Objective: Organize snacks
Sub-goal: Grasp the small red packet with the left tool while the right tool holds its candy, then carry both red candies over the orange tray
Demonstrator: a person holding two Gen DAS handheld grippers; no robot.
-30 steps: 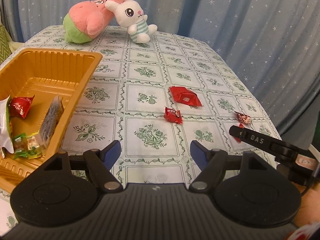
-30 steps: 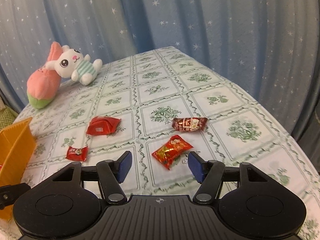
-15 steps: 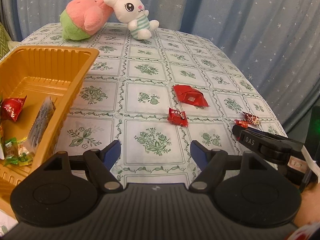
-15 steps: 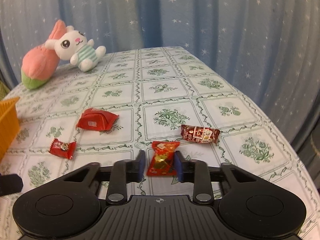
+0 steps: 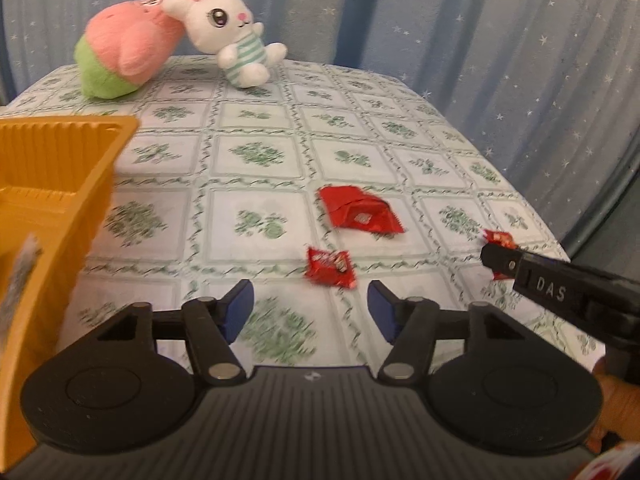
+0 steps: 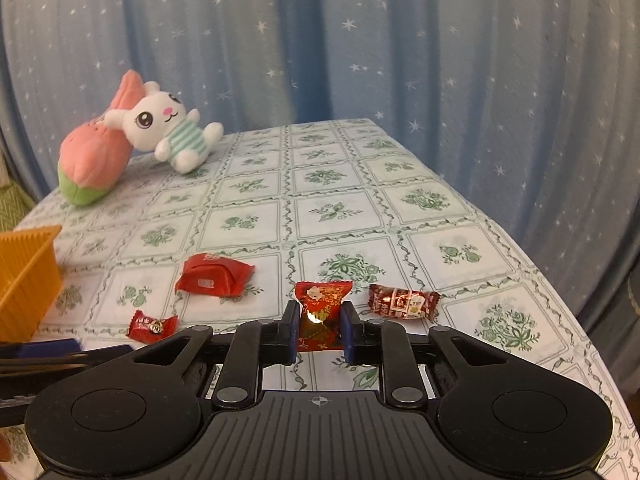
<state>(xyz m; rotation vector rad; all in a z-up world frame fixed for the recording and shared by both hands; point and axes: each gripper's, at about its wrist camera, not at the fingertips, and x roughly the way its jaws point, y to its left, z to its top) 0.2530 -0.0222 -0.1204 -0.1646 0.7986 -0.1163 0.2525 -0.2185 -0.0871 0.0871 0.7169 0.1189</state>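
While four snacks show on the table (image 6: 440, 208), your right gripper (image 6: 319, 330) is clamped on one, a red candy (image 6: 322, 312), between its jaws. Your left gripper (image 5: 310, 310) hangs with jaws apart beside one tray (image 5: 60, 184).

a home setting: a table under a green floral tablecloth (image 6: 336, 212), star-print blue curtains (image 6: 440, 48) behind, two plush toys (image 6: 132, 140) at ten o'clock, wrapped snacks (image 6: 214, 280) scattered about.

Star-speckled blue curtain (image 6: 400, 40) behind tiled-pattern table (image 6: 332, 208)
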